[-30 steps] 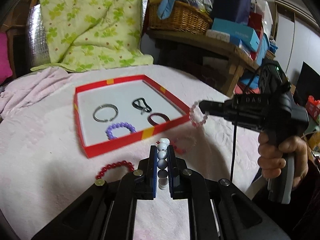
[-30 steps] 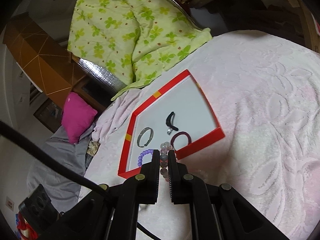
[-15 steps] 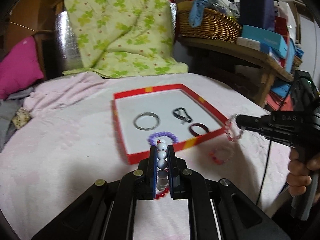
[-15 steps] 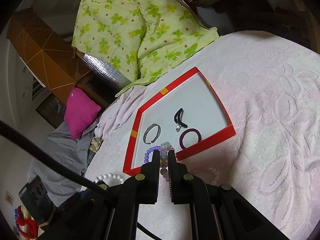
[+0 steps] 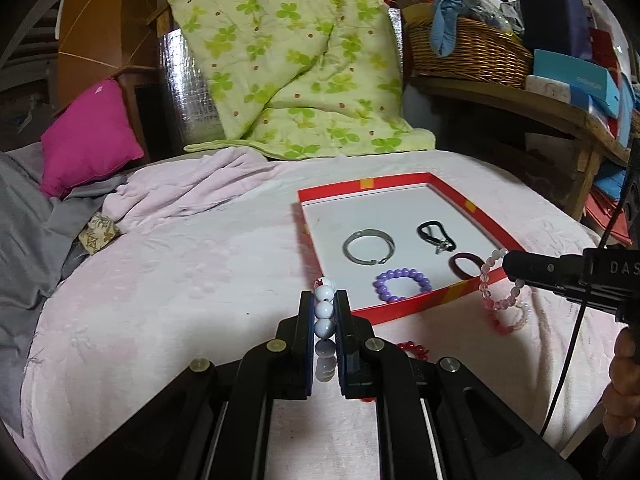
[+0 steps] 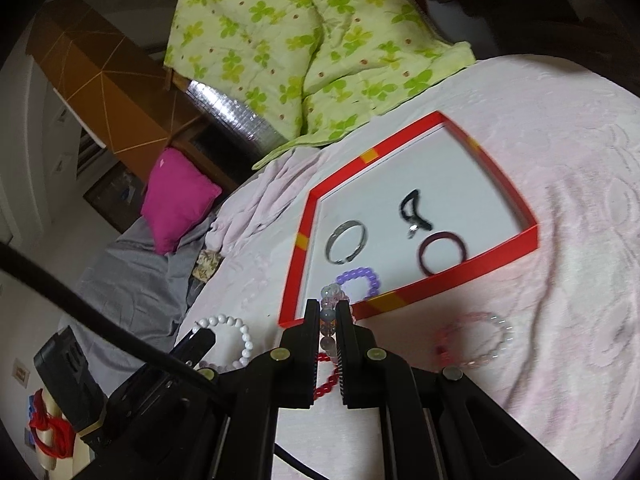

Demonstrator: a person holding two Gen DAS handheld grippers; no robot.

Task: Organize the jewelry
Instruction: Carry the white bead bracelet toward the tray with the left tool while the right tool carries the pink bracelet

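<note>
Left wrist view: the left hand-held gripper (image 5: 325, 312) is closed on a white bead bracelet (image 5: 324, 310), the beads stacked between its two fingers, held above the pink bedspread (image 5: 180, 280) just short of the near left corner of the red-rimmed tray (image 5: 404, 308). Inside the tray lie a silver bangle (image 5: 369, 247), a black clip-like piece (image 5: 436, 235), a dark red band (image 5: 464, 265) and a purple bead bracelet (image 5: 402, 284). At right, the right hand-held gripper (image 5: 505, 261) carries a pale pink bead bracelet (image 5: 498, 280) that hangs over the tray's near rim. A pink-and-white bracelet (image 5: 516, 318) and a red bead bracelet (image 5: 412, 349) lie loose on the bed outside the tray.

Right wrist view: the right hand-held gripper (image 6: 329, 316) is clamped on the pale pink bead bracelet (image 6: 330, 300), its tip just at the tray's near rim (image 6: 440, 288), beside the purple bead bracelet (image 6: 360, 282). The white bead bracelet (image 6: 230, 340) shows at left in the other tool's fingers. The pink-and-white bracelet (image 6: 476, 340) and red beads (image 6: 326, 376) lie on the bed.

The step in hand appears to be carrying both bracelets to the tray. The next move likely calls for bringing each one over bare white floor, clear of pieces already laid there, before the fingers part; two bracelets would remain to collect.
</note>
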